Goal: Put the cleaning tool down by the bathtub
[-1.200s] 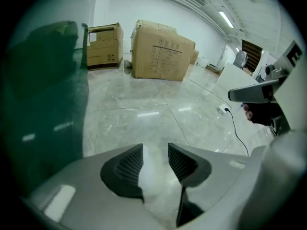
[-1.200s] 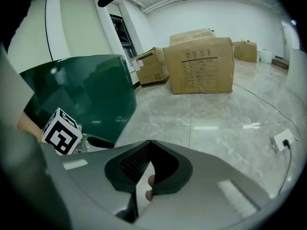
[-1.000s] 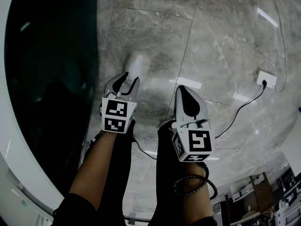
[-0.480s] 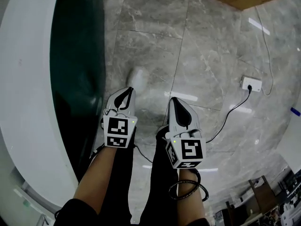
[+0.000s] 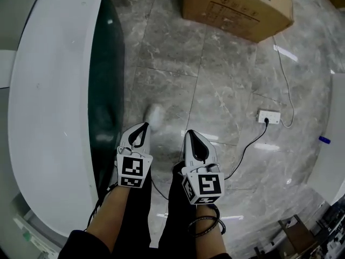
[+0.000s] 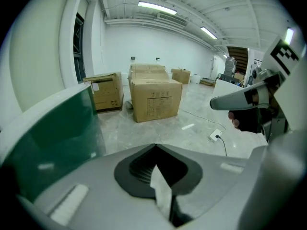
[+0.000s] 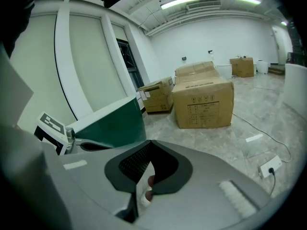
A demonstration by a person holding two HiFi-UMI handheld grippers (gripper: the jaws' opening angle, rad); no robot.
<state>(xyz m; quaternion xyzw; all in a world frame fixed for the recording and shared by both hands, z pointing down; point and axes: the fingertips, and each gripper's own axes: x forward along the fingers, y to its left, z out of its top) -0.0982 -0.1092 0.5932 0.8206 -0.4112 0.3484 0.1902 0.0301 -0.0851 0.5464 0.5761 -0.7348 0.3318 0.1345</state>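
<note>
The cleaning tool (image 5: 154, 114) is a pale, blurred shape on the grey marble floor, close to the green side of the bathtub (image 5: 107, 90). My left gripper (image 5: 142, 127) hangs just short of it, shut and empty, apart from the tool. My right gripper (image 5: 191, 135) is beside it on the right, also shut with nothing in it. In the left gripper view the left gripper (image 6: 156, 146) has its jaws together, with the bathtub (image 6: 53, 138) at the left. The right gripper (image 7: 151, 143) shows closed jaws too. The tool is hidden in both gripper views.
The bathtub's wide white rim (image 5: 54, 90) fills the left. A cardboard box (image 5: 237, 7) stands on the floor ahead, with more boxes (image 6: 156, 98) behind it. A white power socket (image 5: 268, 116) and its cables lie at the right.
The left gripper's jaws, slightly apart at the tool a second ago, have shut. Both grippers and the head view have drawn back from the tool, which stays on the floor.
</note>
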